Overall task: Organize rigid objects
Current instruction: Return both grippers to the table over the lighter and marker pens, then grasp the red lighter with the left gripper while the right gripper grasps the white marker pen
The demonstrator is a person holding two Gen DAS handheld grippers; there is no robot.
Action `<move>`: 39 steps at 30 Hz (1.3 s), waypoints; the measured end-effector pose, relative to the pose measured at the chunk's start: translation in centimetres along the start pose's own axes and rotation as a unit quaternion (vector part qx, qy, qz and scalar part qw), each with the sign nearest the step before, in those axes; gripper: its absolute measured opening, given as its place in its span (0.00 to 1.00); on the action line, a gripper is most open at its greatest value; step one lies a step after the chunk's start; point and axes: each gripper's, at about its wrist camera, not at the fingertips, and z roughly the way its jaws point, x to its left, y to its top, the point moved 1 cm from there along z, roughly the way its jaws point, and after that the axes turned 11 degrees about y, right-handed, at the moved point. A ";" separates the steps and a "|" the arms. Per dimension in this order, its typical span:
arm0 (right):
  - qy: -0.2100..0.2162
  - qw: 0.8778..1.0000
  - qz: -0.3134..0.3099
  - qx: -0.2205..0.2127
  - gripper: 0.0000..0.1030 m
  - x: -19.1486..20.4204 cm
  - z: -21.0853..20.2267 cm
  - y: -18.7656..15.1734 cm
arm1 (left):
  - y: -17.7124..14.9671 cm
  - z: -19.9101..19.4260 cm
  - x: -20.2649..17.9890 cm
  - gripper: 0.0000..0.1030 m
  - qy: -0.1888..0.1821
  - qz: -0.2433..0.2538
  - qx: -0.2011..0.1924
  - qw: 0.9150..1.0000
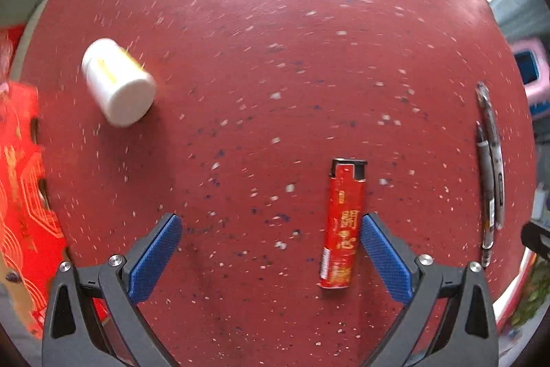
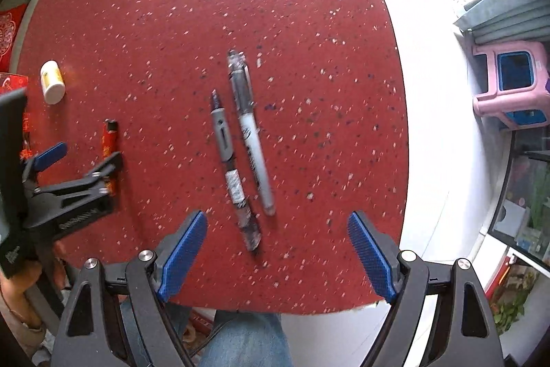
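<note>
A round red worktop (image 1: 275,74) with small pale and dark specks carries all the things. At its far left edge lies a red paper item with gold line patterns (image 1: 20,195), partly over the rim. Near it a small white plastic bottle with a yellow label (image 1: 117,81) lies on its side, the white cap turned toward the camera.

The left gripper (image 1: 271,226) points down at the worktop. Its two blue-padded fingers (image 1: 156,255) stand wide apart and hold nothing. A red lighter with gold characters and a black top (image 1: 342,222) lies flat between them, just beside the right-hand finger; I cannot tell whether they touch. In the right wrist view this same gripper (image 2: 86,153) shows at the left edge, above the lighter (image 2: 109,140).

Further right two pens lie side by side, almost parallel, near the worktop's right edge. The grey and clear ballpoint pen with a printed label (image 2: 230,171) is on the left, and the white and grey marker pen with a clear cap (image 2: 251,133) is on the right, close to it.

The right gripper (image 2: 275,229) also points down, fingers (image 2: 182,253) wide open and empty. The near ends of both pens lie between them, untouched.

Beyond the worktop stands a pink plastic stool with a blue panel (image 2: 512,85) on the pale floor. Blue denim of the person's leg (image 2: 247,343) shows below.
</note>
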 end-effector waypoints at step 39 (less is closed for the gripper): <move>-0.011 0.988 -0.151 0.019 0.11 4.9 2.8 2.6 | -2.3 -2.7 -2.5 0.41 -0.034 0.040 0.008 0.999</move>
